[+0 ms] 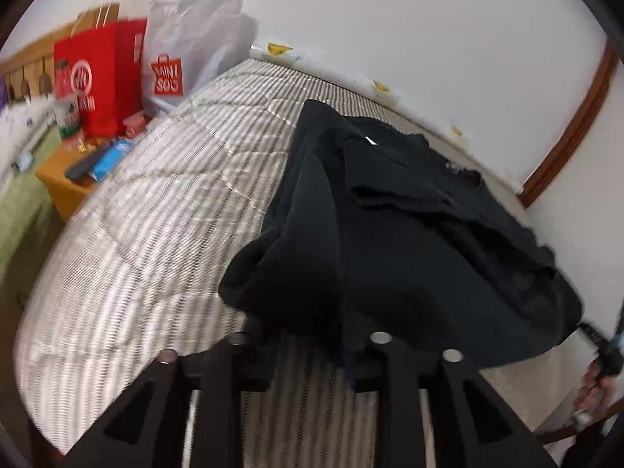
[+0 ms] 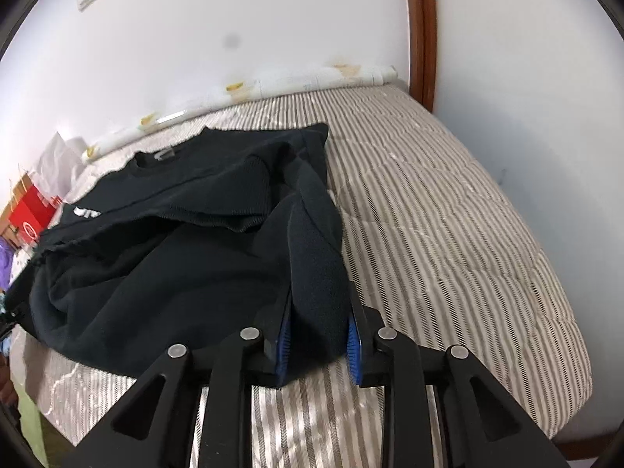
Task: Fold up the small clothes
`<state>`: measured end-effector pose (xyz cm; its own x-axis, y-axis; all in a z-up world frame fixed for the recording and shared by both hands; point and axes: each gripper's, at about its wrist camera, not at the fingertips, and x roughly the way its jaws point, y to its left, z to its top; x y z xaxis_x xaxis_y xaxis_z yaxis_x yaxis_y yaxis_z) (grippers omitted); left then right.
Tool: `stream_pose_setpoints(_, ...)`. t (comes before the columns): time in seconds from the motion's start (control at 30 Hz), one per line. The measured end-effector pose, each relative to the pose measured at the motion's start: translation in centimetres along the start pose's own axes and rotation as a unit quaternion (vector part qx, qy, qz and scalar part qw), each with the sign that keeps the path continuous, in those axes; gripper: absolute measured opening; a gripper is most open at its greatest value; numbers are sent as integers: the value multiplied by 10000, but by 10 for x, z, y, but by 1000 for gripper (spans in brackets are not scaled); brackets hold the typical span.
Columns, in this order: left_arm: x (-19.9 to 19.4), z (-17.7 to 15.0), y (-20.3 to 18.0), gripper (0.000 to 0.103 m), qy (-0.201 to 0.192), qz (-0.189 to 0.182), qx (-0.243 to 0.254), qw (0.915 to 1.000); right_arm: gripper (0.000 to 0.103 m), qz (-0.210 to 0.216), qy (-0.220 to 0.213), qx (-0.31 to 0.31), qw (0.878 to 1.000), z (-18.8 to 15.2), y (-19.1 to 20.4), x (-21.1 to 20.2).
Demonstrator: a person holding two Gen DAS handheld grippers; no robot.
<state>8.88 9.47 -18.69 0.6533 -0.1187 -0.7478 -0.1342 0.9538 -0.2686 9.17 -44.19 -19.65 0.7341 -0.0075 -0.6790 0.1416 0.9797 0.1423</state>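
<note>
A black sweatshirt (image 1: pixel 409 234) lies crumpled on the striped bed (image 1: pixel 156 214). My left gripper (image 1: pixel 312 347) is shut on its near hem, with dark cloth bunched between the fingers and hiding the tips. In the right wrist view the sweatshirt (image 2: pixel 175 241) shows its neck opening and a white print at the far left. My right gripper (image 2: pixel 318 335) is shut on a thick fold of the sweatshirt's right side, the cloth filling the gap between the blue pads (image 2: pixel 282 347). Both grips sit just above the bed (image 2: pixel 448 234).
A red paper bag (image 1: pixel 97 74) and a white Miniso bag (image 1: pixel 183 54) stand at the bed's far left beside a wooden side table (image 1: pixel 66 187) with small items. White walls and a brown door frame (image 2: pixel 421 31) border the bed. A hand (image 1: pixel 596 386) shows at the right edge.
</note>
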Motion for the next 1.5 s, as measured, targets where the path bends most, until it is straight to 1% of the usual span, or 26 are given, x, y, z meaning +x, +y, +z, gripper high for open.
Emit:
stream_pose_setpoints(0.07,-6,0,0,34,-70,97,103,9999,27,-102,-203,23,9997,5,-3,-14)
stream_pose_setpoints(0.13,-14,2,1,35,-137,115,100,9998,28,-94,-372,-15,9993,12,0,-26)
stream_pose_setpoints(0.23,-26,6,-1,38,-319,122,140,9993,28,65,-502,-188,9985,21,15,-34)
stream_pose_setpoints(0.27,-31,8,-3,39,-406,177,189,9988,28,150,-521,-269,9982,24,23,-35)
stream_pose_setpoints(0.4,-49,15,-8,43,-692,310,309,9966,28,463,-480,-592,9960,27,57,-30)
stream_pose_setpoints(0.47,-52,20,-10,46,-741,195,323,9965,28,647,-355,-727,9946,28,74,-19)
stream_pose_setpoints(0.53,-51,24,-13,46,-685,52,340,9971,28,788,-201,-824,9933,27,90,-4)
stream_pose_setpoints(0.63,-37,26,-28,46,-495,-63,525,9974,28,897,84,-927,9916,23,108,19)
stream_pose_setpoints(0.7,-21,29,-39,46,-303,-164,624,9975,28,892,295,-944,9911,19,116,36)
stream_pose_setpoints(0.77,-3,32,-50,46,-100,-235,727,9970,28,781,474,-931,9915,18,123,54)
stream_pose_setpoints(0.83,10,33,-58,46,-18,-201,882,9959,28,637,556,-896,9924,21,126,65)
stream_pose_setpoints(0.9,28,35,-68,46,152,-221,1017,9945,28,505,614,-861,9931,25,127,74)
stream_pose_setpoints(1.0,55,37,-75,47,376,-147,1000,9942,28,409,770,-713,9936,32,127,90)
stream_pose_setpoints(1.1,66,43,-81,48,152,-32,1054,9943,28,426,744,-697,9939,40,128,94)
stream_pose_setpoints(1.2,70,61,-79,48,38,-187,921,9956,28,604,628,-653,9941,57,126,96)
stream_pose_setpoints(1.23,74,68,-79,48,16,-187,884,9959,27,646,624,-643,9939,62,126,99)
stream_pose_setpoints(1.33,89,85,-80,48,33,-140,860,9962,25,657,646,-609,9939,83,126,116)
stream_pose_setpoints(1.43,103,107,-76,48,44,-157,717,9973,24,705,665,-540,9938,105,126,134)
stream_pose_setpoints(1.5,111,120,-73,48,70,-25,641,9979,24,680,737,-531,9935,115,126,145)
